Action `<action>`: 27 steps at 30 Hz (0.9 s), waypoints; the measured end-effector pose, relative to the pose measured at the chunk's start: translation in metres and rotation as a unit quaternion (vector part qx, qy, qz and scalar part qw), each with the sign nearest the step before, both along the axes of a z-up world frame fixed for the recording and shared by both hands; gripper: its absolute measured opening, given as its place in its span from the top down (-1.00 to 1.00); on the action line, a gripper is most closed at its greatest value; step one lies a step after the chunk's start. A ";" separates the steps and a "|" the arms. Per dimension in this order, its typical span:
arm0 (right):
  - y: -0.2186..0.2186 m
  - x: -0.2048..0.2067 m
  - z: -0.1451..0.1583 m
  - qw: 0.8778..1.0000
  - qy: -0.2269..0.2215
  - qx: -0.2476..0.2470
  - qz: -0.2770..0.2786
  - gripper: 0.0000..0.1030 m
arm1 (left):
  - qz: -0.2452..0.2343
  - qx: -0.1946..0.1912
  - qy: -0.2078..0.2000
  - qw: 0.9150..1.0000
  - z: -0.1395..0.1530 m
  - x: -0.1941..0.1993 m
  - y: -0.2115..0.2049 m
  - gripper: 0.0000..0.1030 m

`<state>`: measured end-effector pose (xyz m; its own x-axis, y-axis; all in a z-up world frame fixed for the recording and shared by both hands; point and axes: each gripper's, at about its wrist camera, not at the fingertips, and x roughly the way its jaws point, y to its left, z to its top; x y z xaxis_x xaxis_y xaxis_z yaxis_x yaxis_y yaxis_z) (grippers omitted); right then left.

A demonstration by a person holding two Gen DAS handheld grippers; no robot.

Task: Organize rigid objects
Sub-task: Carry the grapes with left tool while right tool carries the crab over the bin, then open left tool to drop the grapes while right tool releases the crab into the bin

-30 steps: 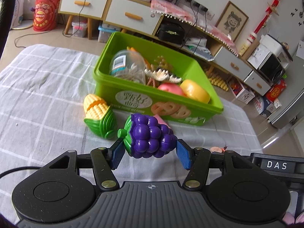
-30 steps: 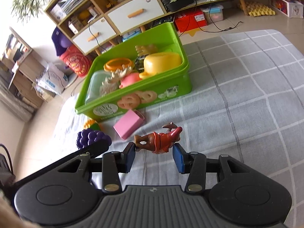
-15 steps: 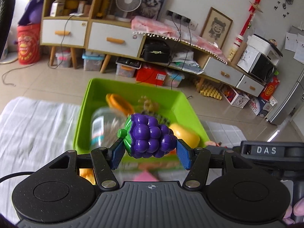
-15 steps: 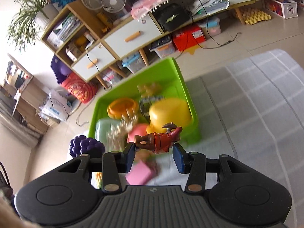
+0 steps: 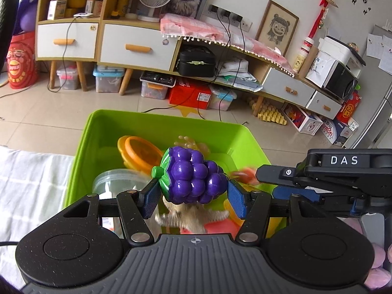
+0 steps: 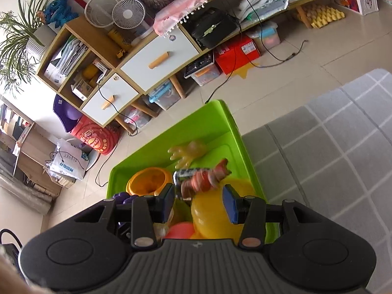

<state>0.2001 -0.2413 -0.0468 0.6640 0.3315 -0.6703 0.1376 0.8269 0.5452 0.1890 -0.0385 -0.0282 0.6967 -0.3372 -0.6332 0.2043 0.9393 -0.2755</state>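
Observation:
My left gripper (image 5: 192,197) is shut on a purple toy grape bunch (image 5: 192,178) and holds it above the green bin (image 5: 156,125). My right gripper (image 6: 199,201) stands open over the same green bin (image 6: 220,112). A blurred red-brown toy figure (image 6: 207,178) is just beyond its spread pads, free of them, above the bin's contents. The right gripper also shows in the left wrist view (image 5: 318,178), with the figure (image 5: 243,175) at its tip.
The bin holds an orange cup (image 6: 149,180), a yellow lid (image 6: 215,210), a yellow toy hand (image 6: 188,152), a clear tub (image 5: 117,183) and a starfish toy (image 5: 186,218). The bin sits on a grey checked cloth (image 6: 330,147). Floor and cabinets lie beyond.
Both grippers rose from the cloth and moved forward over the green bin. The right gripper opened and let go of the red-brown figure. The left still grips the grapes.

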 end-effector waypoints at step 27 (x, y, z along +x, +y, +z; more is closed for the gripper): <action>0.002 -0.036 0.022 1.000 0.000 -0.007 0.005 0.65 | 0.006 -0.012 -0.016 1.000 0.022 -0.037 0.005 -0.62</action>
<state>0.1638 -0.2395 -0.0252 0.6602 0.3289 -0.6753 0.1288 0.8361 0.5332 0.1515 -0.0331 -0.0066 0.7207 -0.3439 -0.6019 0.2020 0.9348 -0.2922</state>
